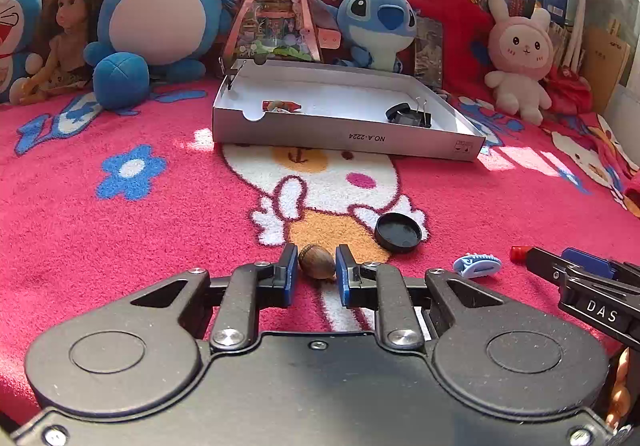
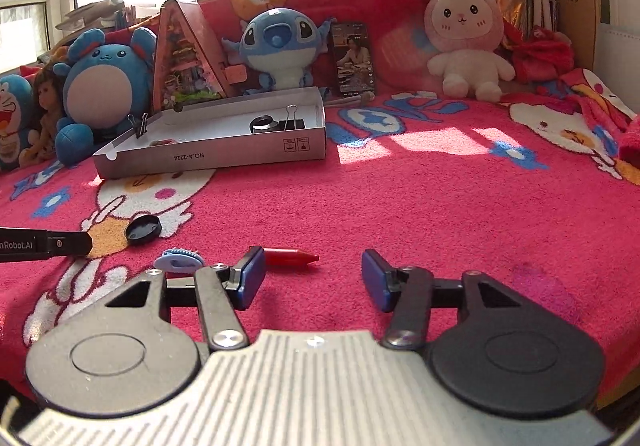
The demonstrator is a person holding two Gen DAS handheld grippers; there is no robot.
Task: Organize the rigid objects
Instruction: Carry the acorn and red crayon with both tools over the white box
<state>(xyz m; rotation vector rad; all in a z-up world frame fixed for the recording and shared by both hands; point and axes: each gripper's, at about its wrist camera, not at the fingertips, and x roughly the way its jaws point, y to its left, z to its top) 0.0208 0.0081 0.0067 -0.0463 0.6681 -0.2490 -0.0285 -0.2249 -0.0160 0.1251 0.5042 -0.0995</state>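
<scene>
The left gripper (image 1: pixel 316 273) is pointing down at the red patterned blanket (image 1: pixel 120 246) near its front edge, its jaws drawn close around a brown acorn-like nut (image 1: pixel 317 266); the blue pads (image 1: pixel 342 278) are sitting right at the nut's two sides, so it is gripping the nut, which is resting low against the blanket; just beyond it a black round lid (image 1: pixel 398 232) is lying flat on the cartoon rabbit figure woven into the blanket, and to its right a small light-blue comb-like clip (image 1: pixel 477 265) is lying beside the tip of the right gripper (image 2: pixel 314 278); in the right wrist view that gripper is standing about half open with nothing between its pads, only bare blanket showing in the gap; a red crayon-like stick (image 2: pixel 292 258) is lying just ahead of its left finger (image 2: pixel 252 278), partly hidden behind it, not held; farther back, toward the middle of the blanket, a shallow white cardboard box (image 1: pixel 344 134) is sitting open, with a black binder clip (image 1: pixel 412 116) and a dark ring-shaped piece in its right corner and a small red item (image 1: pixel 280 105) near its left end; another binder clip (image 2: pixel 140 126) is clamped on the box's left rim; along the far edge of the blanket plush toys are leaning in a row: a round blue one (image 1: pixel 160 10), a blue long-eared one (image 1: pixel 376 26) and a pink rabbit (image 1: pixel 520 54).
</scene>
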